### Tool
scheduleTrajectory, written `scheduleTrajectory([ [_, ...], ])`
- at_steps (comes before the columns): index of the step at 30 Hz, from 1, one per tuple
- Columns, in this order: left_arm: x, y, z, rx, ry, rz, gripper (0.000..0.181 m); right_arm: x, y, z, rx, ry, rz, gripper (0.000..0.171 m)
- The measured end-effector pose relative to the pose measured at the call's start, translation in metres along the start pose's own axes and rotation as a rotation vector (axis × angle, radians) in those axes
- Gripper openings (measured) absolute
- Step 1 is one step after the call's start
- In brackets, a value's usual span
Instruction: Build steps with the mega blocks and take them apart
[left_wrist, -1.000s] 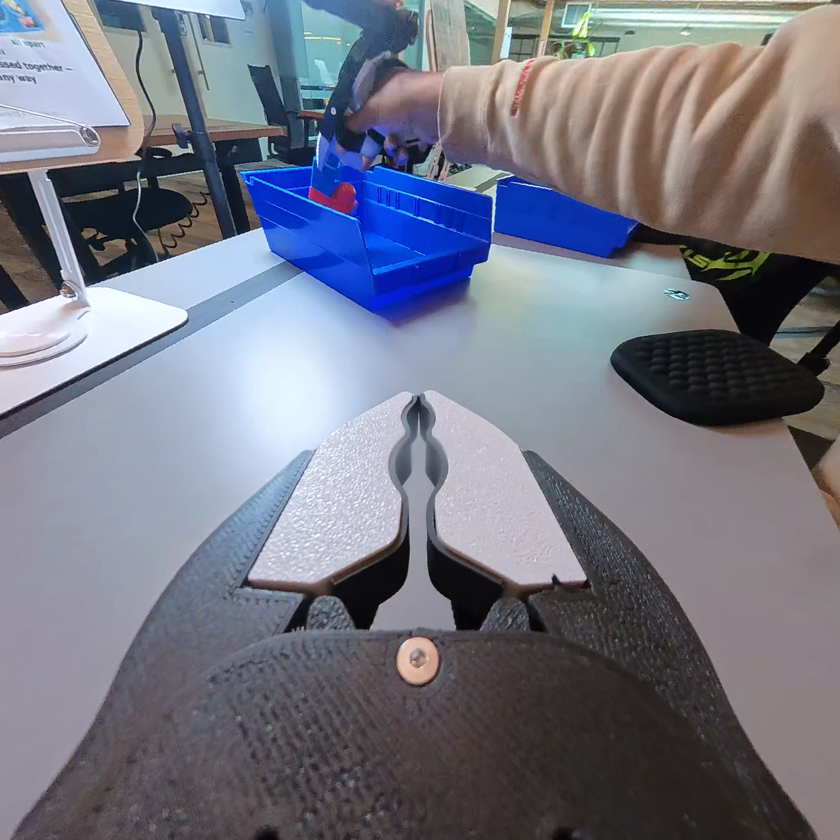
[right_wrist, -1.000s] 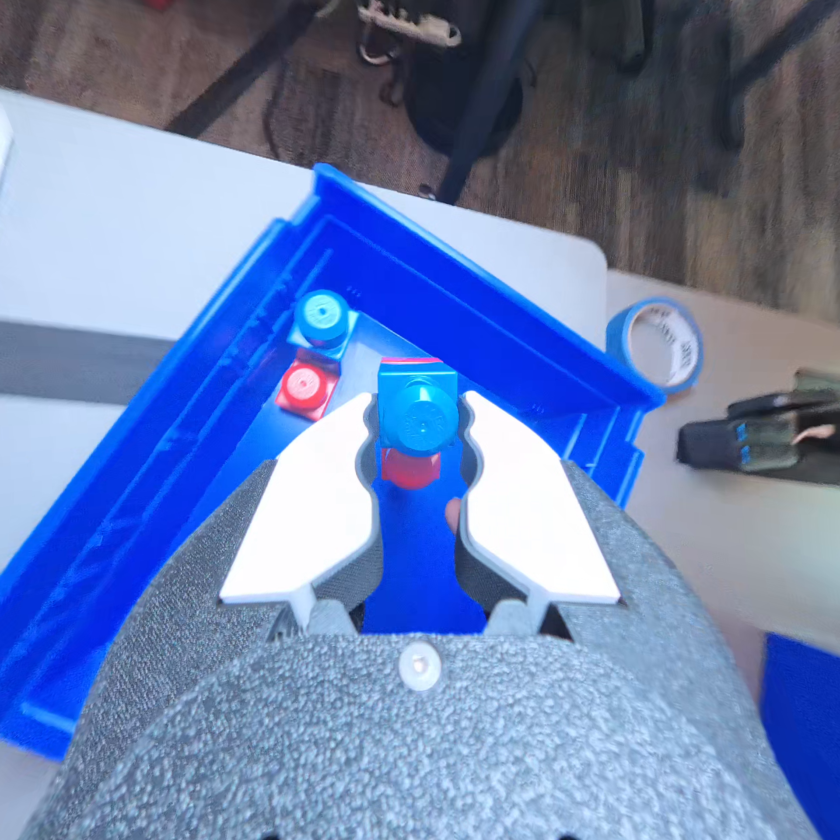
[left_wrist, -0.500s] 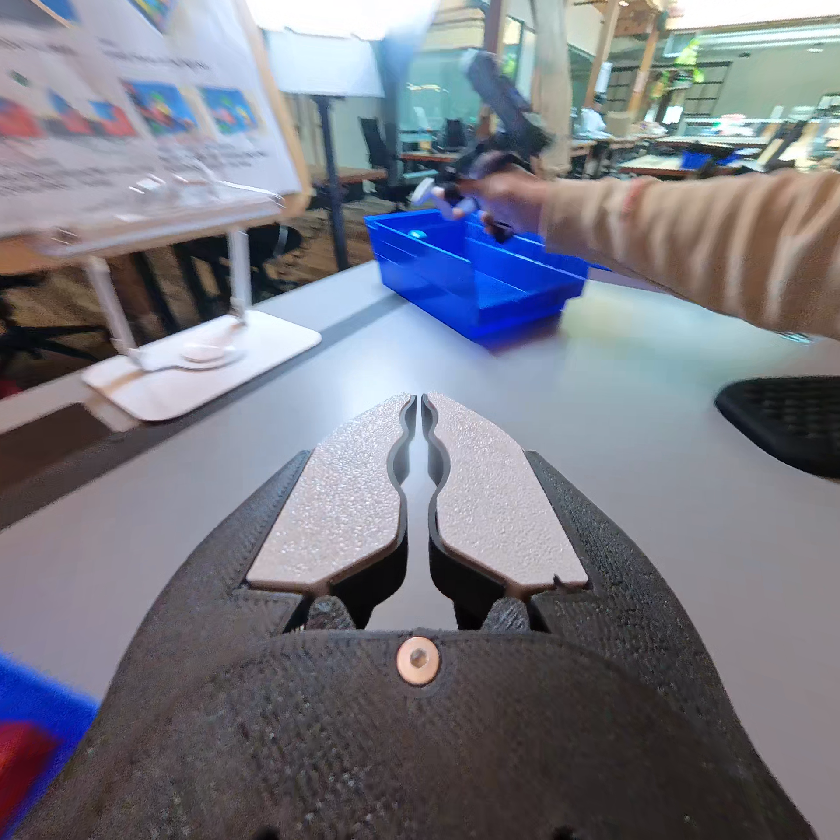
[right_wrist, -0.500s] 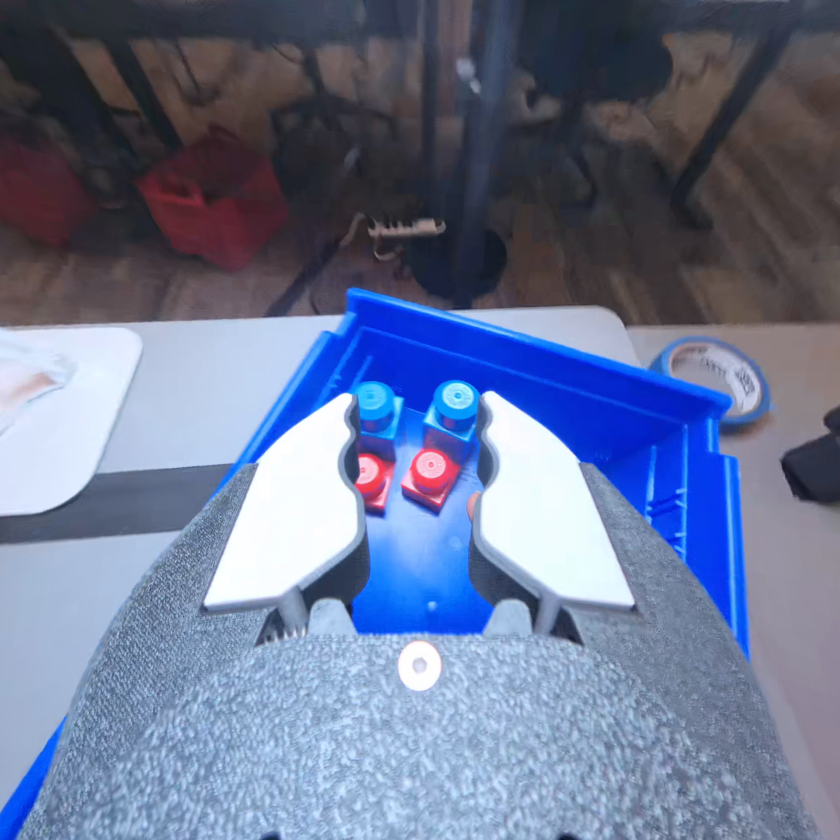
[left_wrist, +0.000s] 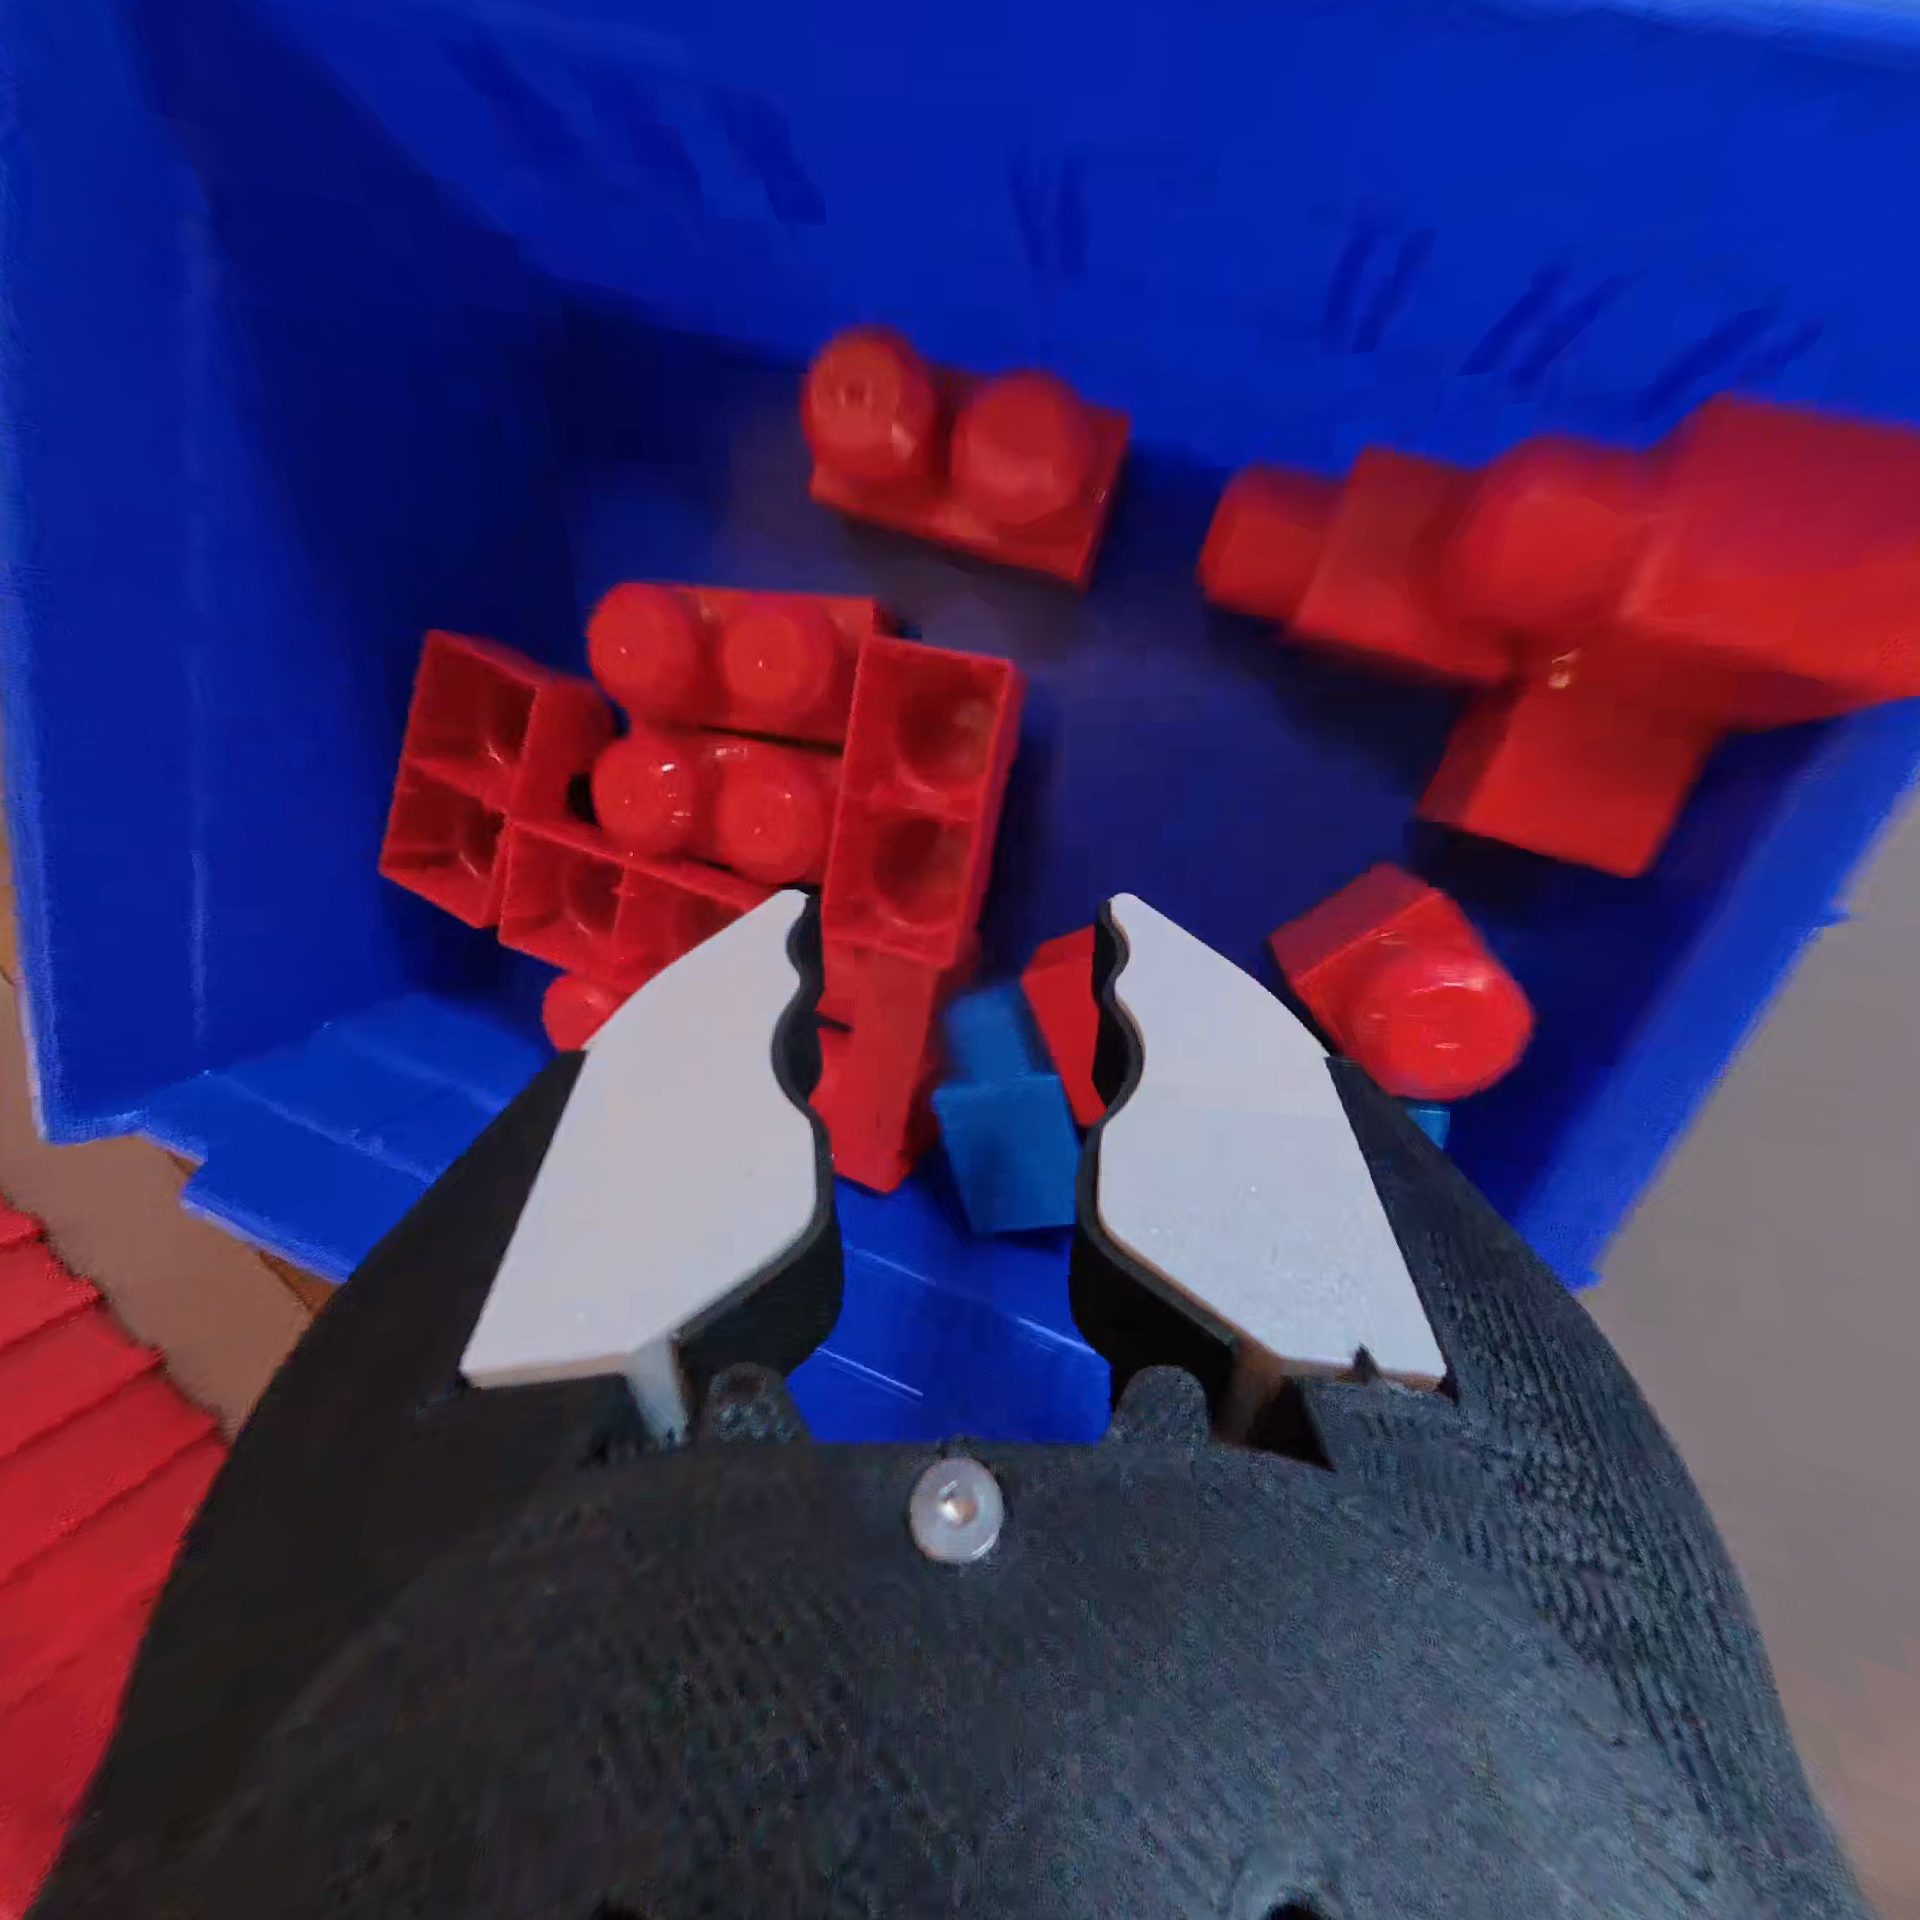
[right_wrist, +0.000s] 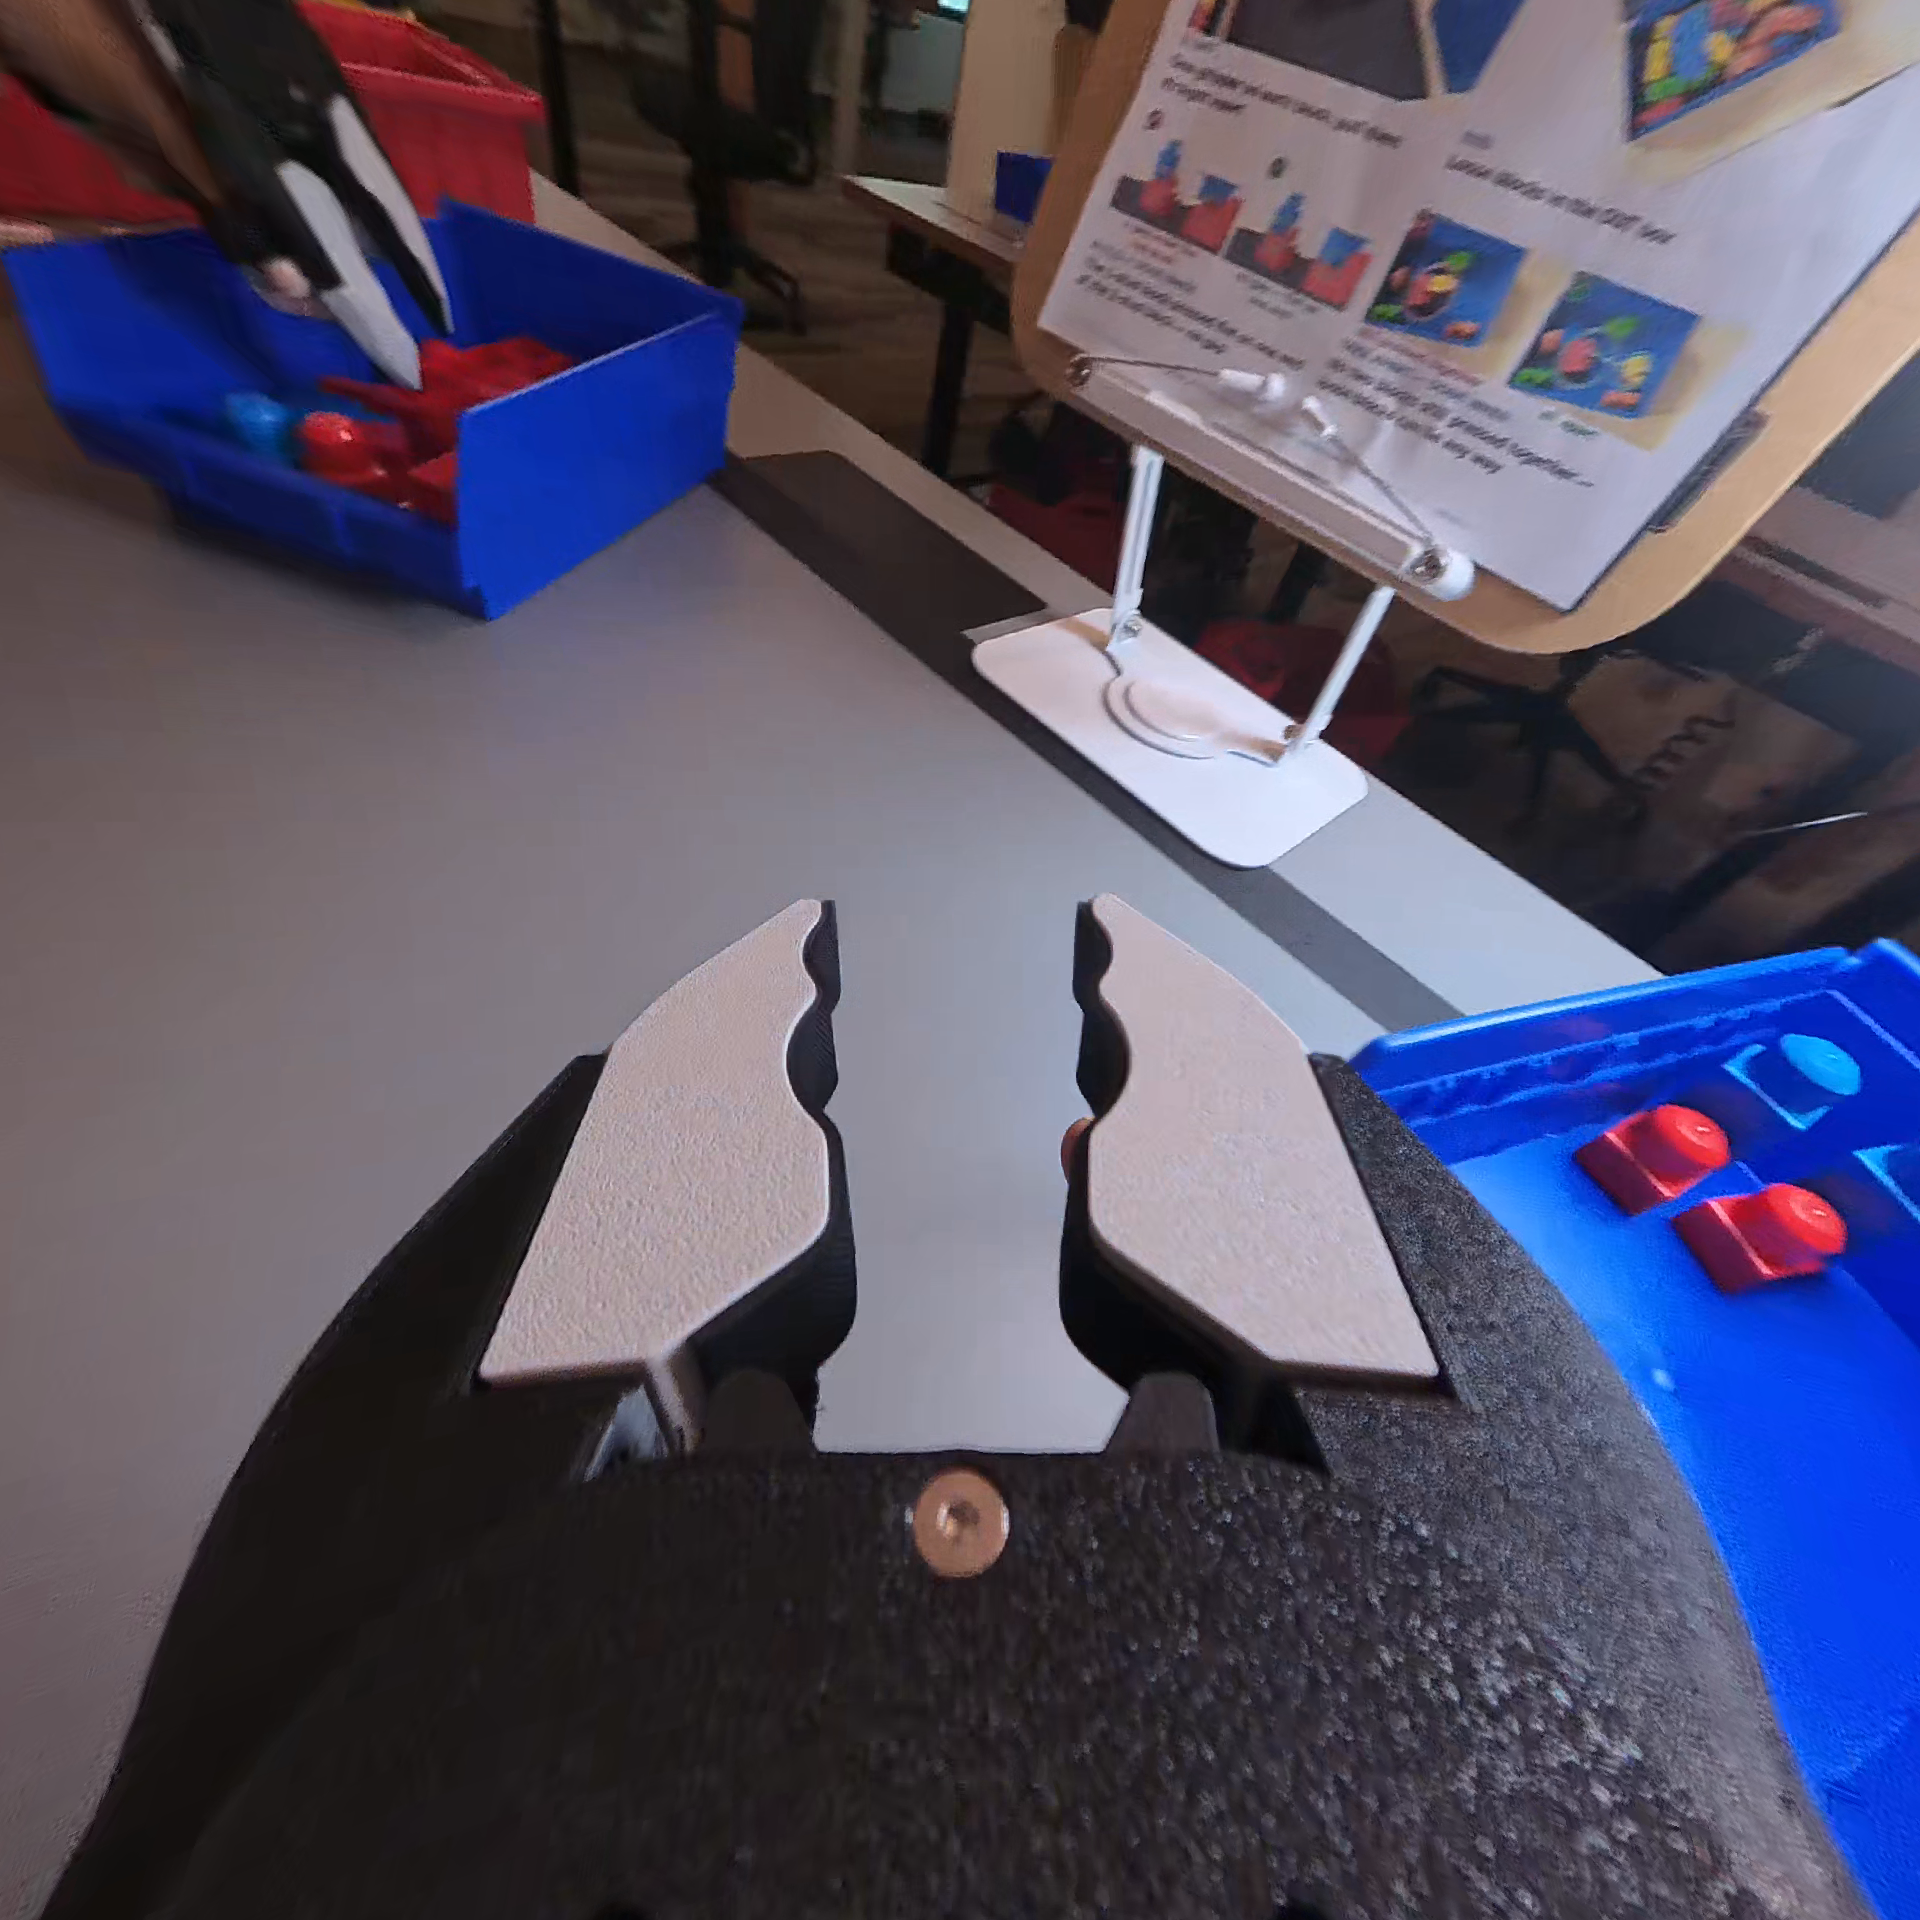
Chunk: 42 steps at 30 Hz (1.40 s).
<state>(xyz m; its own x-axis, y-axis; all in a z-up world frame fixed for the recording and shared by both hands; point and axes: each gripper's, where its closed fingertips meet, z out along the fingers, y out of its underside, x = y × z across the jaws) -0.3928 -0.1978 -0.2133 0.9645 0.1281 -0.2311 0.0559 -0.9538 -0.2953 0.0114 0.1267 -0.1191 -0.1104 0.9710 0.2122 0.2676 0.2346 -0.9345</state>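
Observation:
My left gripper is open and empty, pointing down into a blue bin full of several red mega blocks. A small blue block lies just below its tips, with a red block beside it. The same gripper shows over that bin at the far left of the right wrist view. My right gripper is open and empty above the bare grey table. A second blue bin at its right holds red blocks and blue blocks.
A white stand holding a board with printed instruction sheets sits at the table's far edge. A dark strip runs across the table. A red bin stands behind the far blue bin. One gripper's finger ends stand about 55 centimetres off the other's.
My right gripper let go of the blue-and-red block stack in its bin and swung away over the table. My left gripper left the table, opened and dropped into the bin of red blocks.

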Motion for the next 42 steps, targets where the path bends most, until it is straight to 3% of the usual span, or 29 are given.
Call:
scheduleTrajectory([
  [1,-0.003,0.003,0.009,-0.049,0.009,0.022,0.053,-0.012,0.004,0.0,-0.005,-0.025,0.003,0.044],
  [4,-0.011,0.007,0.03,-0.155,-0.003,0.093,0.056,-0.034,0.014,0.003,-0.012,-0.068,-0.004,0.045],
  [7,-0.017,0.008,0.033,-0.222,-0.048,0.178,0.036,-0.047,0.018,0.006,-0.006,-0.103,0.019,0.045],
  [10,-0.01,-0.007,0.019,-0.145,-0.06,0.197,0.035,-0.053,0.018,0.006,0.008,-0.134,0.039,0.045],
  [12,0.002,-0.027,-0.002,0.002,-0.067,0.195,0.035,-0.057,0.015,0.006,0.032,-0.147,0.047,0.045],
  [15,0.05,-0.075,-0.059,0.378,0.029,0.18,0.034,-0.067,0.005,0.007,0.102,-0.198,0.089,0.044],
  [18,0.14,-0.124,-0.136,0.842,0.294,0.195,0.034,-0.085,-0.014,0.008,0.196,-0.289,0.155,0.044],
  [21,0.241,-0.148,-0.198,1.199,0.646,0.194,0.033,-0.108,-0.037,0.01,0.291,-0.403,0.251,0.046],
  [25,0.34,-0.165,-0.203,1.351,0.907,0.143,0.033,-0.141,-0.07,0.008,0.387,-0.553,0.368,0.057],
  [26,0.355,-0.168,-0.201,1.37,0.966,0.118,0.033,-0.148,-0.074,0.007,0.392,-0.573,0.374,0.056],
  [28,0.372,-0.173,-0.192,1.408,0.989,0.089,0.034,-0.156,-0.079,0.003,0.407,-0.578,0.335,0.036],
  [29,0.374,-0.174,-0.192,1.445,1.001,0.07,0.034,-0.156,-0.077,0.003,0.405,-0.543,0.288,0.035],
  [33,0.381,-0.169,-0.175,1.347,1.016,0.108,0.028,-0.153,-0.059,0.001,0.273,-0.562,0.211,0.033],
  [37,0.354,-0.163,-0.153,1.243,0.8,0.192,0.045,-0.137,-0.013,0.004,-0.081,-0.587,0.066,0.033],
  [42,0.265,-0.134,-0.114,0.929,0.329,0.276,0.044,-0.109,0.098,-0.009,-0.642,-0.596,-0.144,0.033],
])
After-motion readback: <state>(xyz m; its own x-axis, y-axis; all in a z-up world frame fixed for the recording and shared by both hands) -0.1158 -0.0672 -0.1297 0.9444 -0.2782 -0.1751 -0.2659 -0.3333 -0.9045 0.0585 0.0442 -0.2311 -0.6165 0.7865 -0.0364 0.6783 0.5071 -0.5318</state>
